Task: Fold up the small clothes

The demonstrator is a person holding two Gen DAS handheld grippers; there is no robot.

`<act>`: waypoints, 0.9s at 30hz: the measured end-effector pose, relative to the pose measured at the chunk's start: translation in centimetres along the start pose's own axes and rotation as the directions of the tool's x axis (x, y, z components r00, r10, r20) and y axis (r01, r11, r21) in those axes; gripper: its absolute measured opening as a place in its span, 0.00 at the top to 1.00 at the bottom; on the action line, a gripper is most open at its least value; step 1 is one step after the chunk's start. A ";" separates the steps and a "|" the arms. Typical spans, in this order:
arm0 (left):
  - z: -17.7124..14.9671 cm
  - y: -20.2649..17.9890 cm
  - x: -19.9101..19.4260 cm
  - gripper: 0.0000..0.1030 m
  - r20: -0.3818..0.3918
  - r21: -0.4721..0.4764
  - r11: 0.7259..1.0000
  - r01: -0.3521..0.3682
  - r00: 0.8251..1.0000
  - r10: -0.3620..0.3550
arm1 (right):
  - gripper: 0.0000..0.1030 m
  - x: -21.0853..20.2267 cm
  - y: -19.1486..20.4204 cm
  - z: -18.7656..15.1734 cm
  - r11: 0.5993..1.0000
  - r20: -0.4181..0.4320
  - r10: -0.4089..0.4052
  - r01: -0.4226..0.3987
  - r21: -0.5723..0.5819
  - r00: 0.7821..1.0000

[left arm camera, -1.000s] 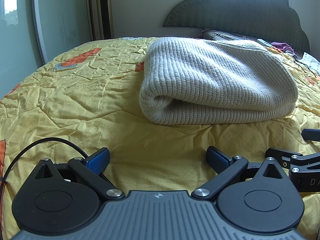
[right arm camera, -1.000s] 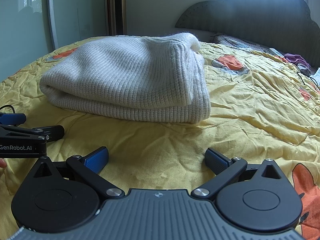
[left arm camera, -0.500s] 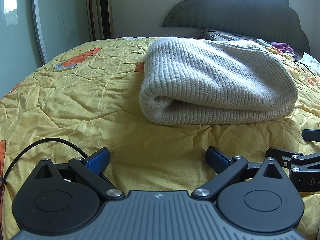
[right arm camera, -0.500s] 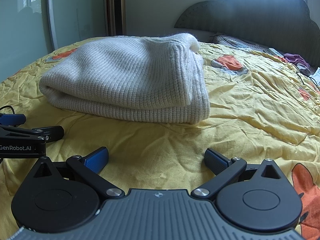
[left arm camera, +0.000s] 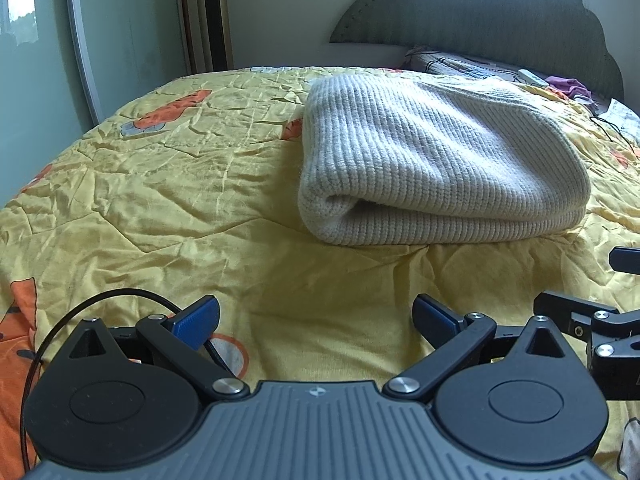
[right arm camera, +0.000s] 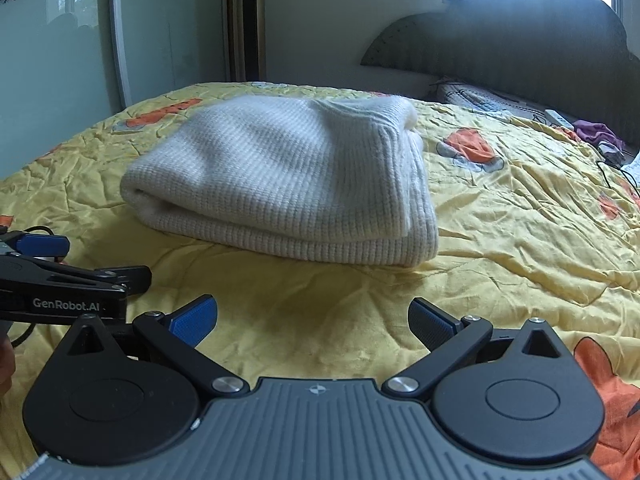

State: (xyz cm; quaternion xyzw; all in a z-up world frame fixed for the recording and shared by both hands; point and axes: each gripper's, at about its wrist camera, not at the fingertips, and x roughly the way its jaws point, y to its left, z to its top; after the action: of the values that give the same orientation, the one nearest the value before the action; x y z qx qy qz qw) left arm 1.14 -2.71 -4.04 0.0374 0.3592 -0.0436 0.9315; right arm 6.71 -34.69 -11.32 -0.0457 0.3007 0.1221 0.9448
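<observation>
Folded into a thick bundle, the cream knit sweater (left arm camera: 436, 168) in the middle of the yellow bedspread (left arm camera: 160, 184), rounded fold toward the cameras, probably finished. Left tongs (left arm camera: 316, 318) spread wide, holding nothing, low over the bedspread and near the sweater but apart from it. Right tongs (right arm camera: 312, 318) likewise spread and empty, just beside the left ones; seemingly drawn back so that the bundle lies undisturbed. Readable on the left tool's side in the right view: "GenRobot.AI" (right arm camera: 66, 304)

"GenRobot.AI" in white letters on the black side of the left claw (right arm camera: 100, 276), no other text legible
</observation>
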 end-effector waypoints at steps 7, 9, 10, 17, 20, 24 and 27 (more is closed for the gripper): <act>0.2 0.4 -0.5 0.00 0.006 -0.005 1.000 -0.007 1.000 0.007 | 0.00 -0.5 0.6 0.0 1.000 0.006 0.005 -0.005 -0.010 1.000; 0.2 0.6 -0.6 0.00 0.005 -0.010 1.000 -0.008 1.000 0.008 | 0.00 -0.6 0.6 0.0 1.000 0.009 0.005 -0.005 -0.008 1.000; 0.2 0.6 -0.6 0.00 0.004 -0.012 1.000 -0.009 1.000 0.009 | 0.00 -0.7 0.5 0.0 1.000 0.011 0.004 -0.004 -0.007 1.000; 0.2 0.8 -0.7 0.00 0.006 -0.015 1.000 -0.021 1.000 0.021 | 0.00 -0.8 0.6 0.1 1.000 0.014 0.005 -0.005 -0.005 1.000; 0.2 0.8 -0.6 0.00 0.001 -0.015 1.000 -0.021 1.000 0.021 | 0.00 -0.8 0.7 0.0 1.000 0.016 0.008 -0.007 -0.009 1.000; 0.1 0.8 -0.5 0.00 -0.004 -0.012 1.000 -0.020 1.000 0.020 | 0.00 -0.6 0.8 0.0 1.000 0.012 0.008 -0.007 -0.008 1.000; 0.1 0.8 -0.5 0.00 -0.005 -0.012 1.000 -0.019 1.000 0.019 | 0.00 -0.6 0.8 0.0 1.000 0.010 0.008 -0.008 -0.003 1.000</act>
State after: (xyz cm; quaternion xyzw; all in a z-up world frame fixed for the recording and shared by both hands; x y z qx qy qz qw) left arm 0.94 -1.91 -3.59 0.0353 0.3614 -0.0324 0.9312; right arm 6.04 -34.05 -10.96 -0.0454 0.2958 0.1266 0.9457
